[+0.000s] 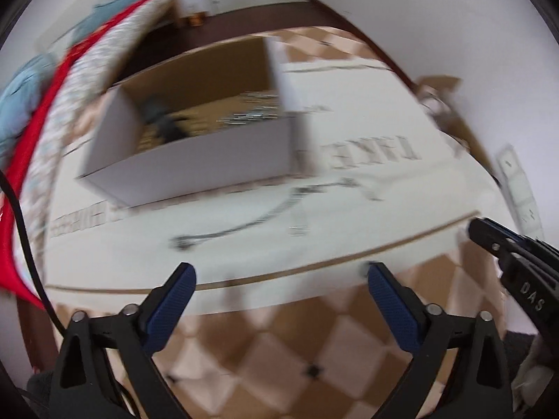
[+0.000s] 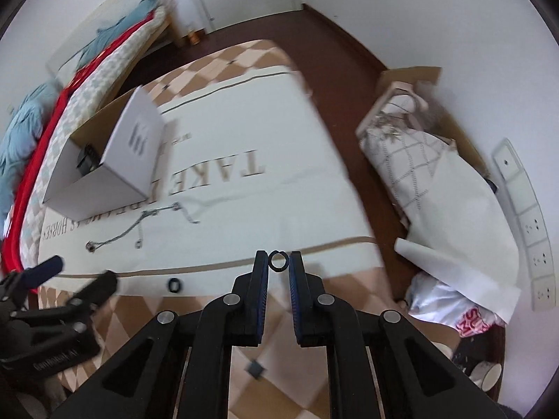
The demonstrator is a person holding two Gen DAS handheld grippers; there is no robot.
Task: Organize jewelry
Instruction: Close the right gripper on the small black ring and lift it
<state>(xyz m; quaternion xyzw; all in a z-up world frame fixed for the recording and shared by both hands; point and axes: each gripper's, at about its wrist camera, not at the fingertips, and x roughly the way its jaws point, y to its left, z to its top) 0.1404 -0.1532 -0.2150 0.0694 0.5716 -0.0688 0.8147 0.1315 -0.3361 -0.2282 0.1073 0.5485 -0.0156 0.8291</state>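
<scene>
- Two claws are in view. The right claw (image 2: 279,262) has its fingers drawn close, pinching a small dark ring (image 2: 278,261) at the tips, above the near edge of the white sheet (image 2: 279,181).
- The left claw (image 1: 281,276) is spread wide, its blue pads (image 1: 393,309) well apart and nothing between them; it hangs over the checkered cover (image 1: 265,356) near the sheet's front edge.
- Two dark rings counted: the one pinched, an open hoop seen face-on, and a second ring (image 2: 174,284) lying flat on the sheet just inside its brown border, to the left of the right claw.
- One silver chain (image 2: 139,230) lies loose on the sheet in front of the box, strung out in a bent line with a small round end piece (image 2: 91,246) at its near-left end. A further thin strand (image 2: 190,214) runs off to its right; whether it is joined to the chain cannot be told.
- One open white cardboard box (image 1: 195,171) stands on the sheet's far-left part. Inside it, silvery pieces (image 1: 251,111) and a dark item (image 1: 164,122) show, too blurred to count.
- One small dark square object (image 2: 255,368) lies on the checkered cover below the right claw.
</scene>
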